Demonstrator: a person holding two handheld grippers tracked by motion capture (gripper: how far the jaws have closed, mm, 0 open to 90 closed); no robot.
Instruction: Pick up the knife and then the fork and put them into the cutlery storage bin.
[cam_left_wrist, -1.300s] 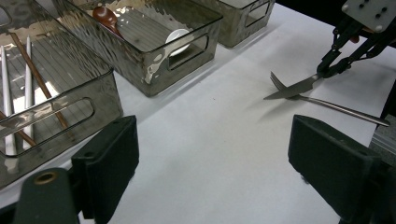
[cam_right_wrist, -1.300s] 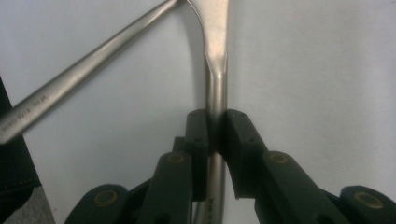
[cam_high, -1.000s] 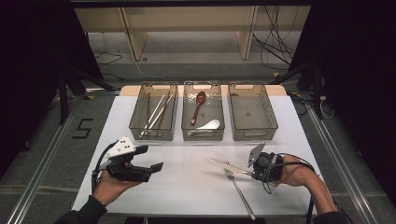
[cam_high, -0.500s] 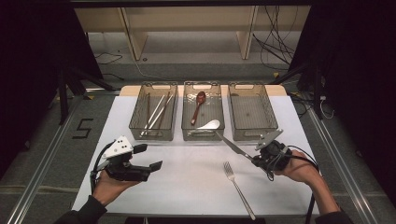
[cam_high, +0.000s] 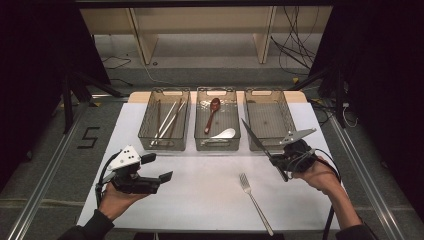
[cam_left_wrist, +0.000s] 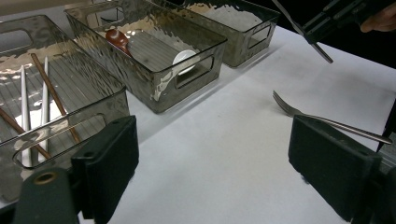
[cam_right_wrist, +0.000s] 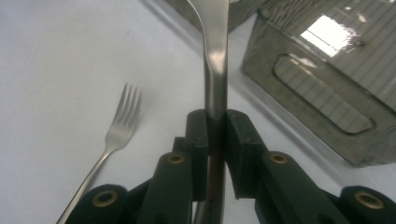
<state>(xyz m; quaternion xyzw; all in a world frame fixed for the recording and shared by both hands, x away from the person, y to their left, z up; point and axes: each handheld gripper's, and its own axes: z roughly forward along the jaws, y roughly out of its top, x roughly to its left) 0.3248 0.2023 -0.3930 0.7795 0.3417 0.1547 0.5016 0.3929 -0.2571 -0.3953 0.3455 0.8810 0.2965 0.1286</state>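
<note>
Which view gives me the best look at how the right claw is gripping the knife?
The right gripper view: the right claw is shut on the knife, pads pressed against its handle. The high view shows the knife whole, blade slanting up over the right bin, but with the grip small. The left gripper view catches its blade and handle end.

White table (cam_high: 210, 185) – three clear bins (cam_high: 217, 145) in row, fork (cam_high: 255, 200) lying loose.

A single marking is legible: the numeral "5" (cam_high: 89, 137), set in dark strokes on the grey floor (cam_high: 45, 150) just left of the table (cam_high: 210, 185), seen from the high view. No brand, label or other lettering can be read on the bins, the cutlery or either hand-held gripper.
</note>
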